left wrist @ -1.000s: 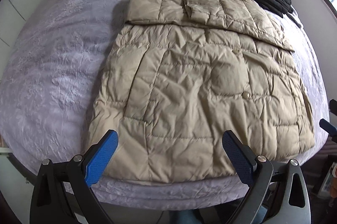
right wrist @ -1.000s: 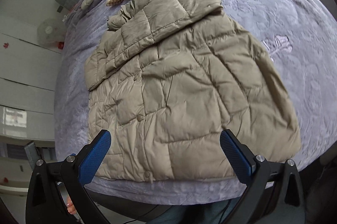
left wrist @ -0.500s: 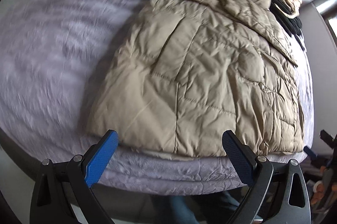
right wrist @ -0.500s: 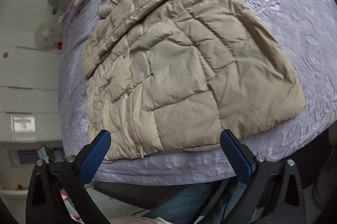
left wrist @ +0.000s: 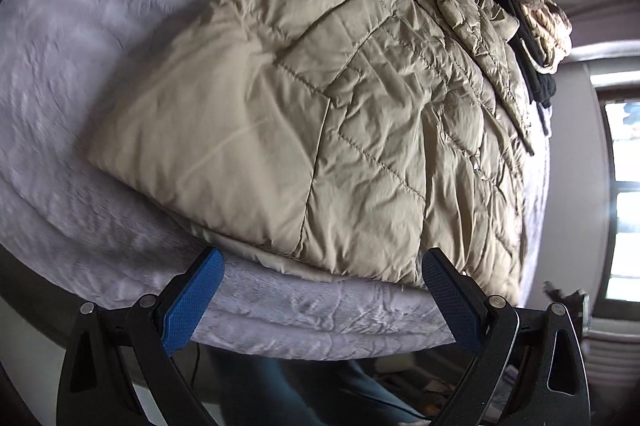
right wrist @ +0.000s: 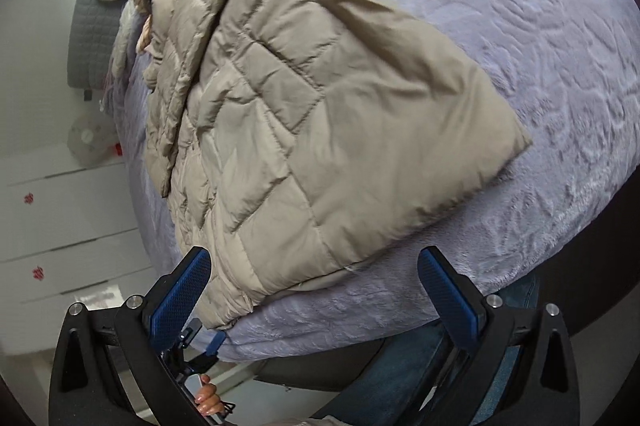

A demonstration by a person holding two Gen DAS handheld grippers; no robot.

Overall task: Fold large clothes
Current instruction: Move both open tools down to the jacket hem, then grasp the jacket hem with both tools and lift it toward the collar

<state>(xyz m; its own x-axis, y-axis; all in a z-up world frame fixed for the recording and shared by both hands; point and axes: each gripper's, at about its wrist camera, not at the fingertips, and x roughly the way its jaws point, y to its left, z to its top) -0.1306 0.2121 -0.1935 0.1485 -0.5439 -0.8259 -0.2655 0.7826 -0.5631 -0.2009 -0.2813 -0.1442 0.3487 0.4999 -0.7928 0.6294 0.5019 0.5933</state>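
Garment: beige quilted puffer jacket (left wrist: 320, 113) flat on the lavender bed (left wrist: 80, 25), hem at the near edge.
Done: sleeves folded across the top.
Left: body fold outstanding.
Left tool (left wrist: 322, 300): released, empty, near hem.
Right tool (right wrist: 314, 300): released, empty, near hem.

A tan quilted jacket (right wrist: 304, 129) lies on the purple bedspread (right wrist: 540, 37), its hem at the near edge. The right gripper (right wrist: 314, 290) hovers there, jaws apart.
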